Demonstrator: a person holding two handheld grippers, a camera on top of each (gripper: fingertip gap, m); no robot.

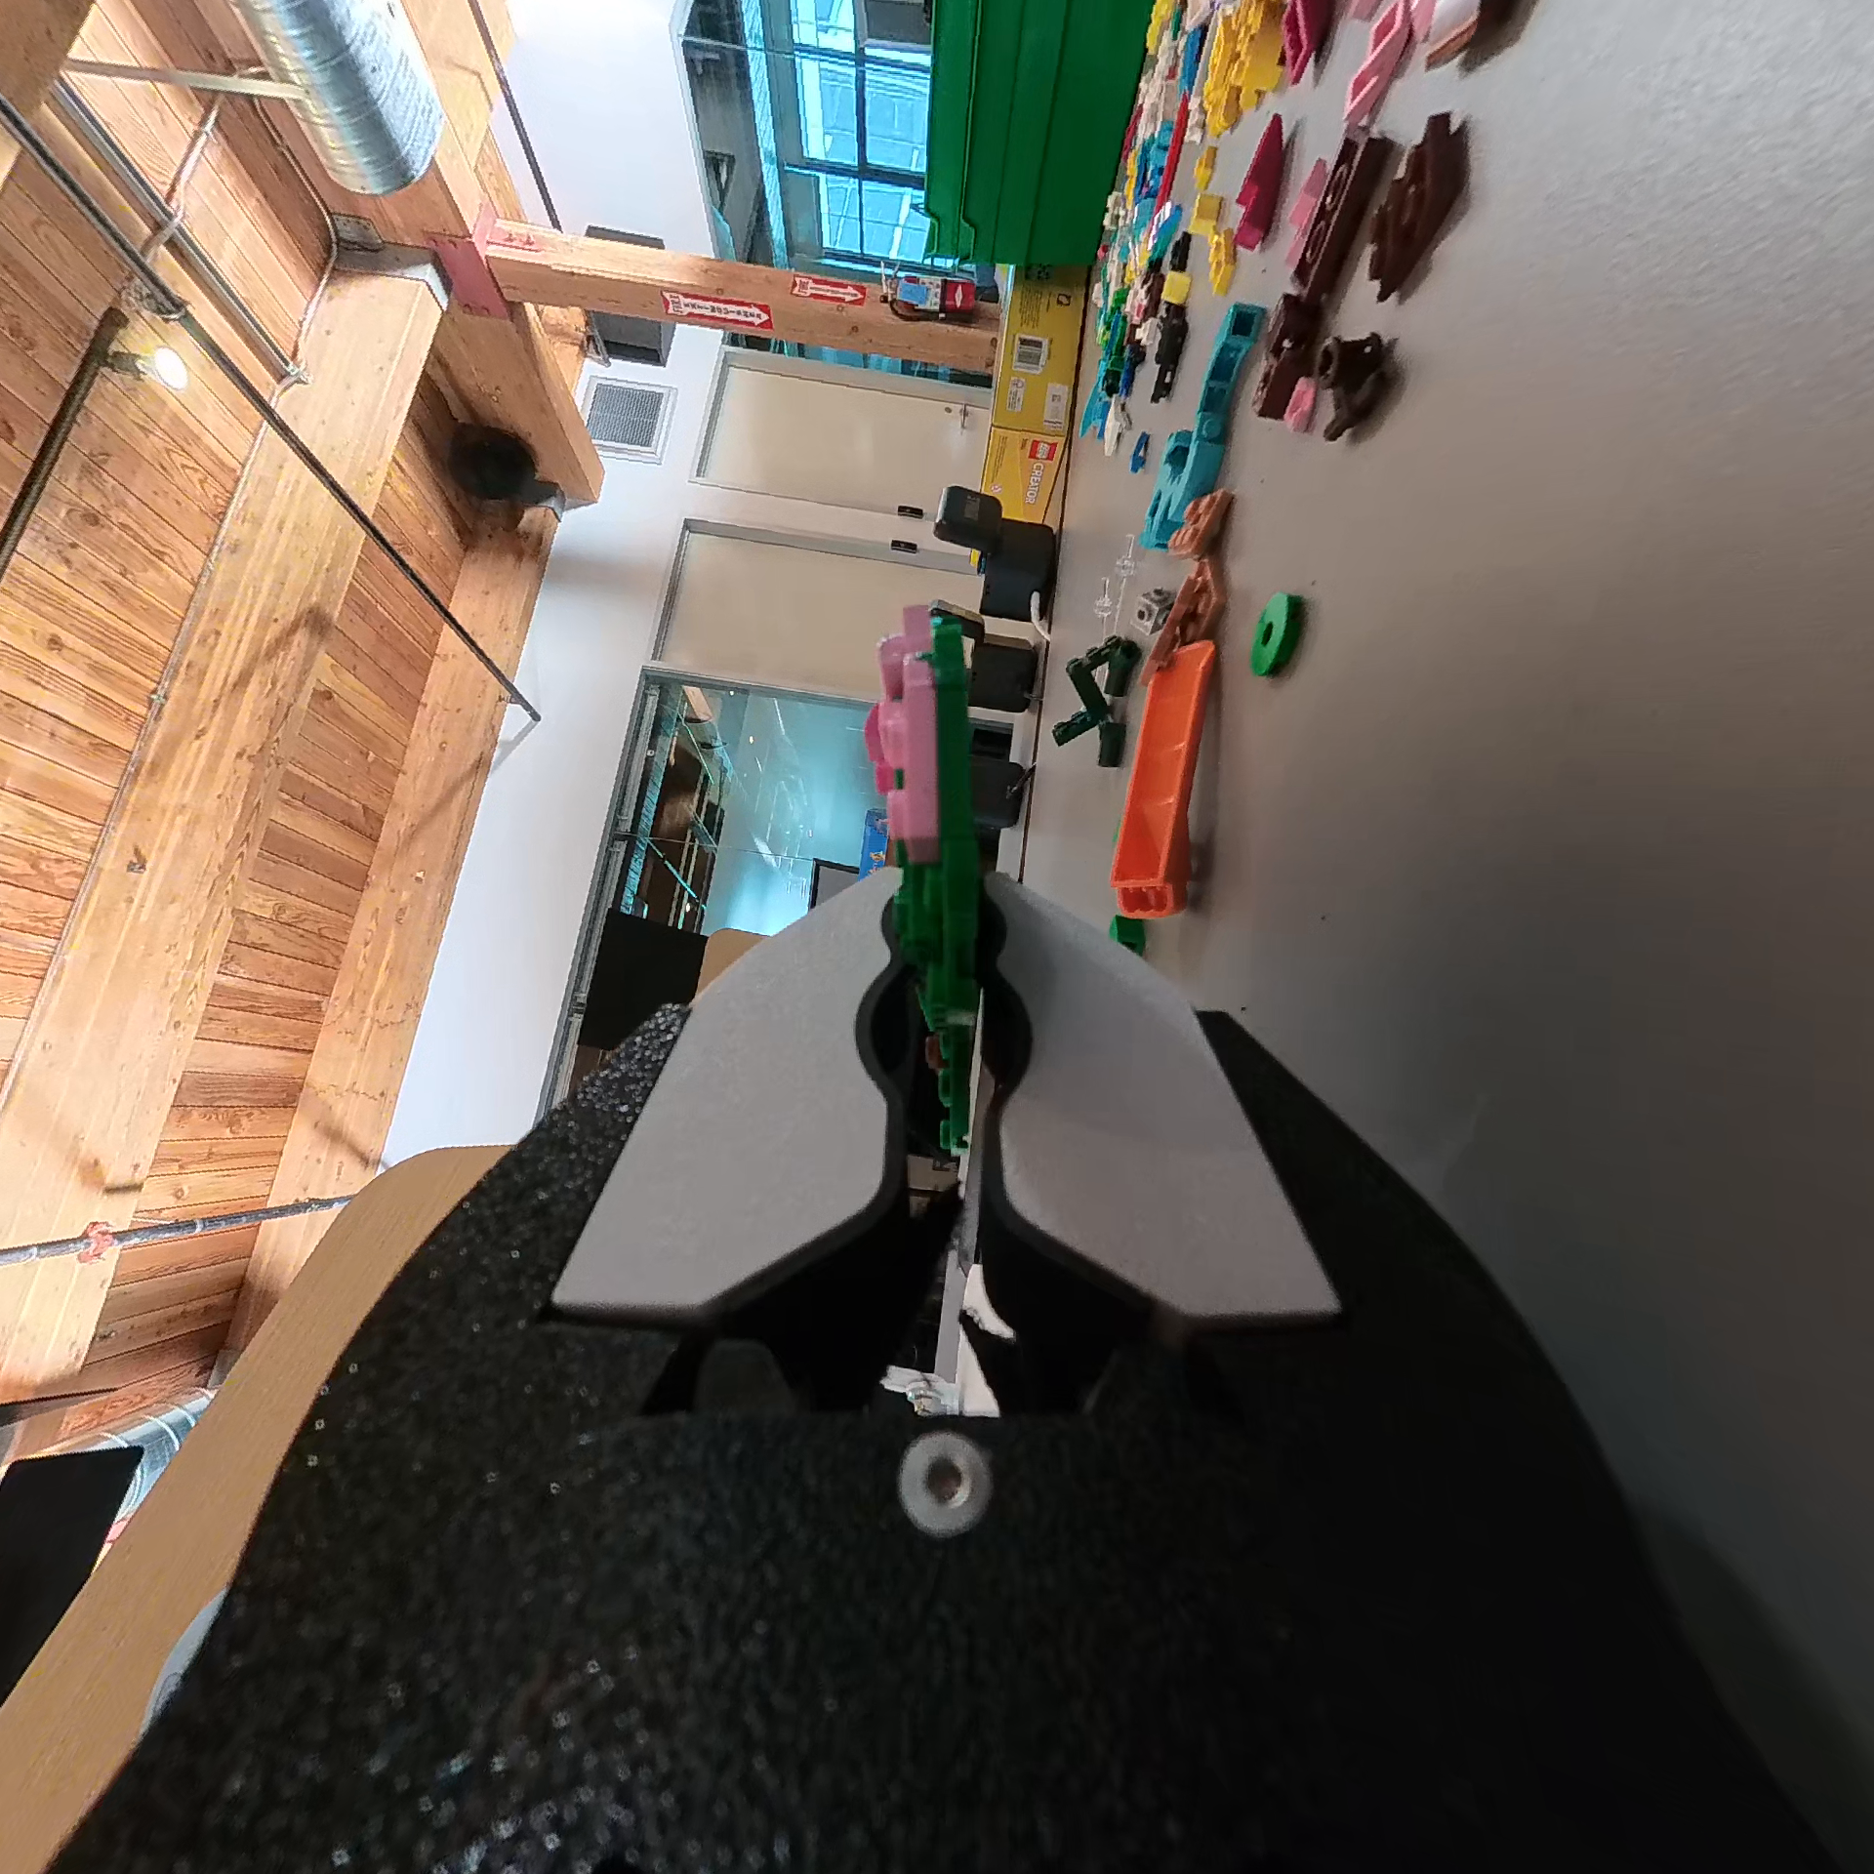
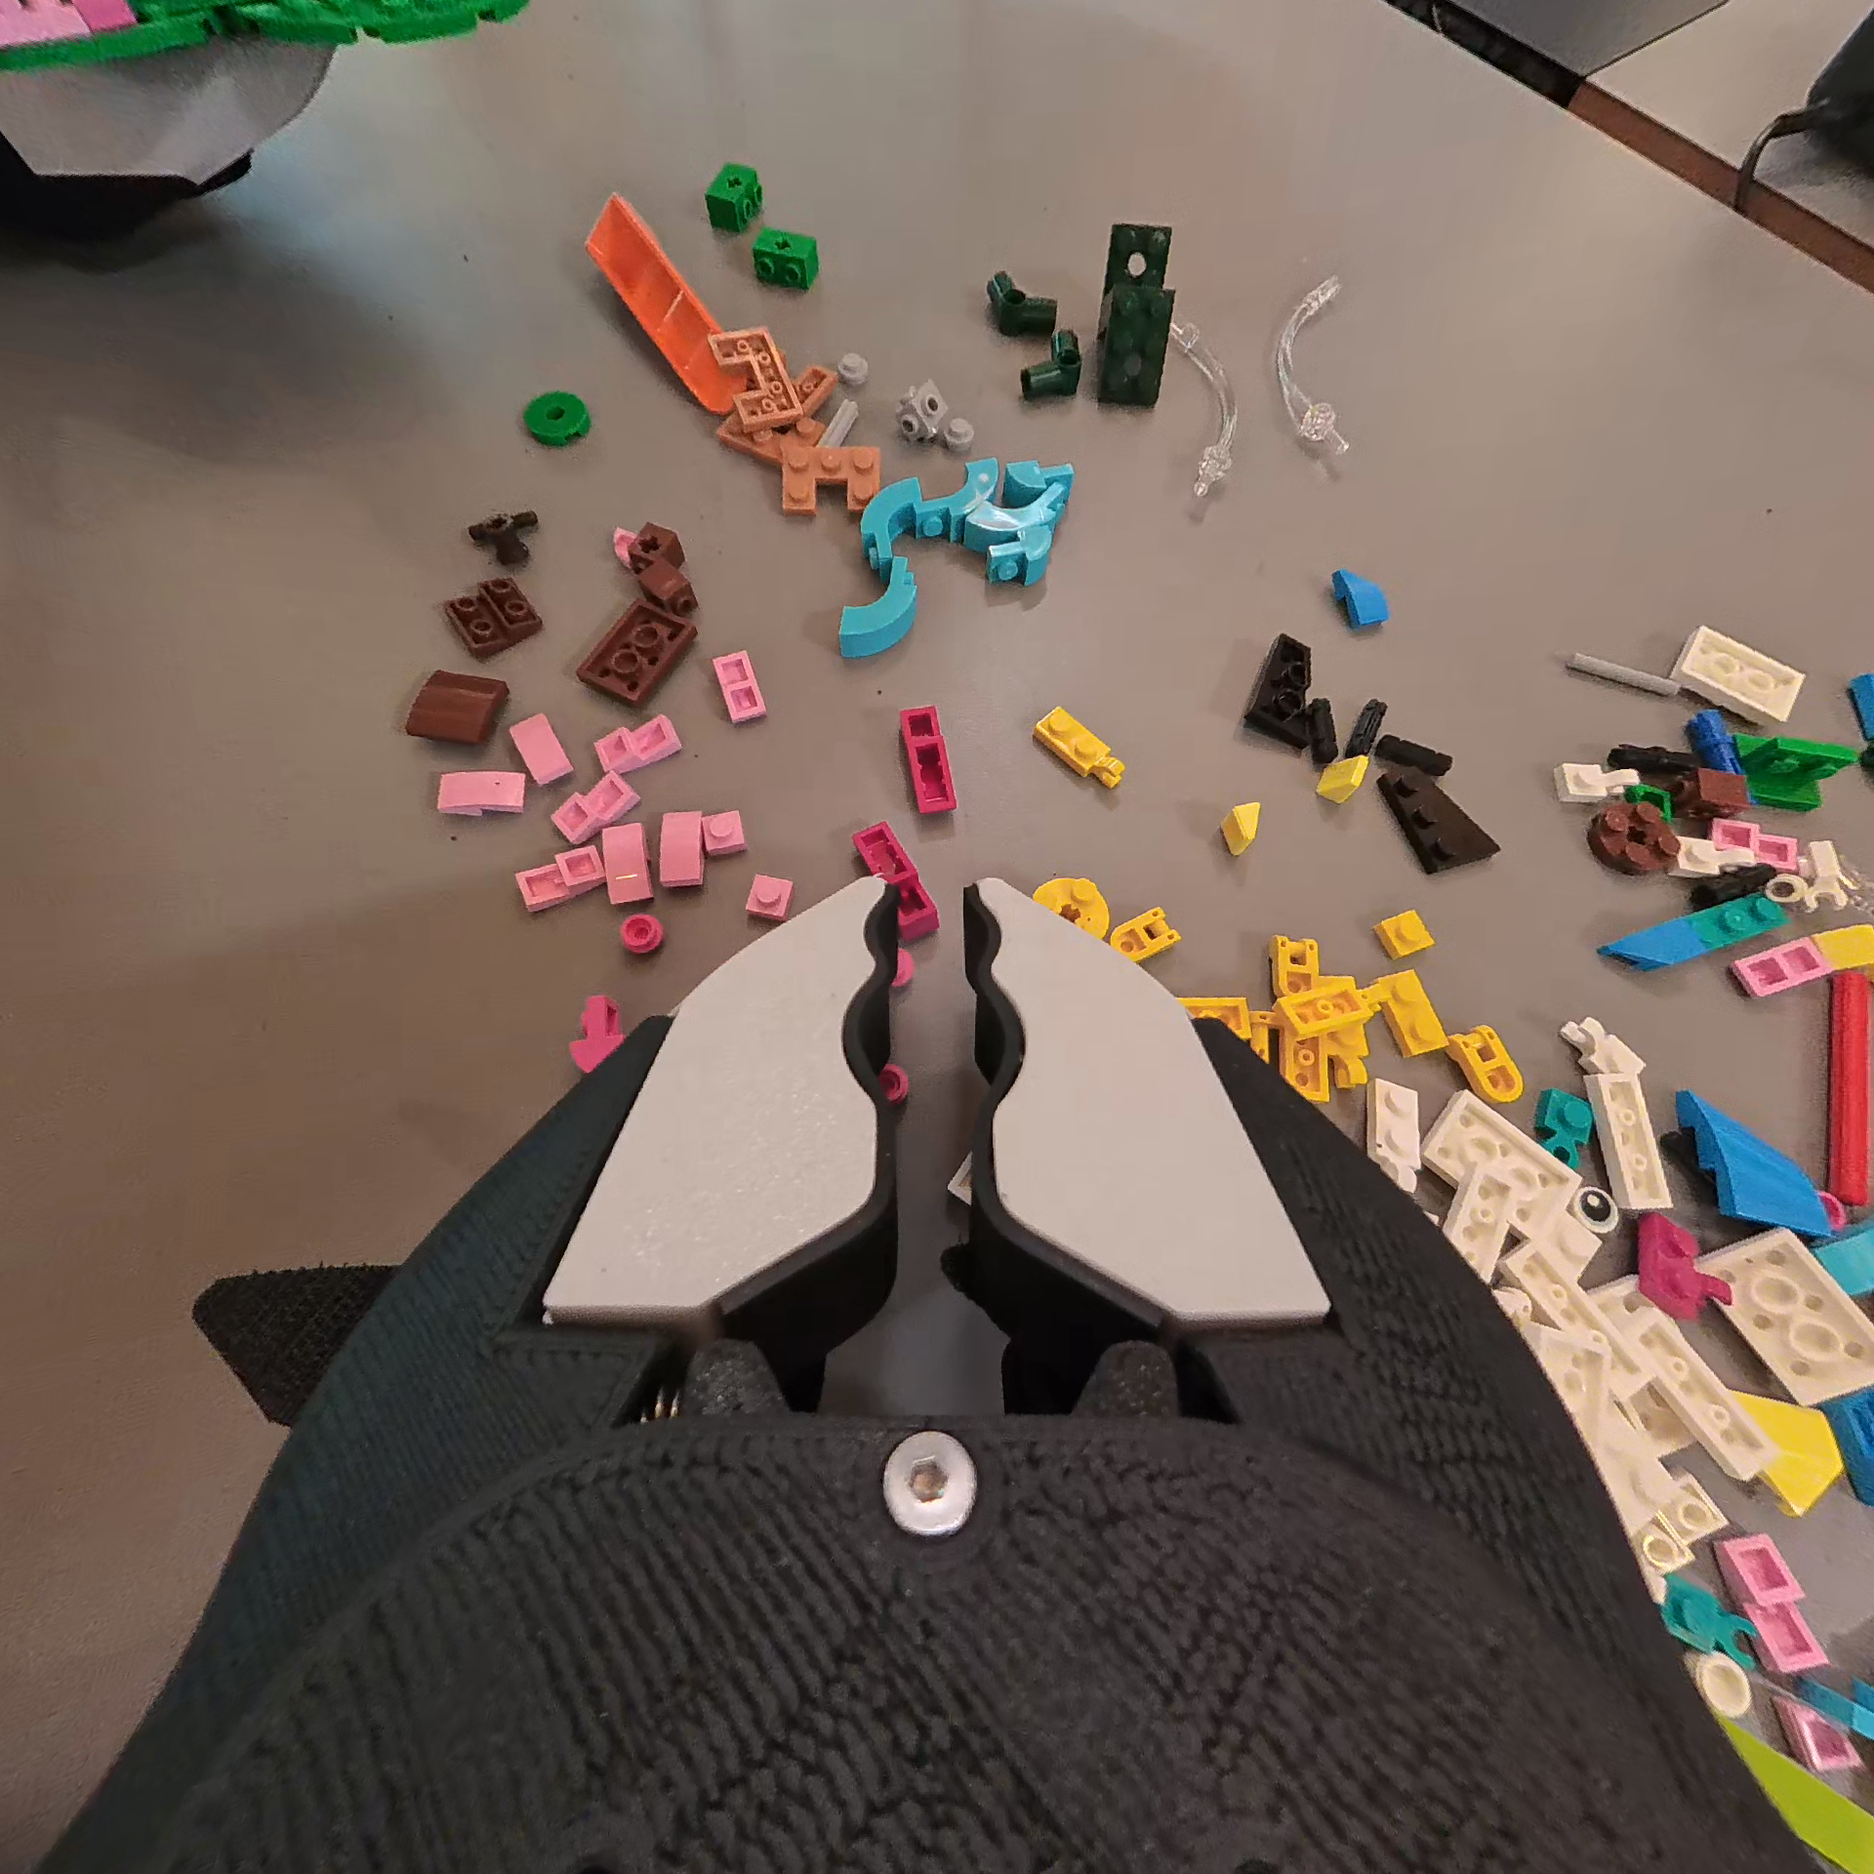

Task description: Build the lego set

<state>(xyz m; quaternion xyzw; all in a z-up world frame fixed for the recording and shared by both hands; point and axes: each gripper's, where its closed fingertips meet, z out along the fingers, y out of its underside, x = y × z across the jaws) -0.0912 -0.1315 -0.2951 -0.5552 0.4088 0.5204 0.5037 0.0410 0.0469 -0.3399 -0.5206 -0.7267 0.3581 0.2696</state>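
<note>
My left gripper (image 1: 938,892) is shut on a flat green plate assembly (image 1: 948,730) with pink bricks (image 1: 913,750) on one face, held edge-on, well above the grey table (image 1: 1521,710). The same assembly (image 2: 304,25) and that gripper (image 2: 152,112) show at the top left of the right wrist view. My right gripper (image 2: 931,892) is empty, its jaws a narrow gap apart. It hovers low over the table (image 2: 254,507), with a magenta brick (image 2: 892,862) beside its left fingertip and another magenta brick (image 2: 928,761) just ahead.
Loose bricks lie sorted by colour: pink (image 2: 608,811) and brown (image 2: 634,639) at left, yellow (image 2: 1318,1014) and white (image 2: 1623,1268) at right, turquoise (image 2: 963,527), tan and an orange slope (image 2: 659,294) ahead. A green bin (image 1: 1024,122) and a yellow box (image 1: 1034,395) stand at the table's far edge. My hands' fingertips stand some 25 cm from each other. The right gripper is farther from the orange slope (image 2: 659,294), some 20 cm, than the left, some 7 cm.
</note>
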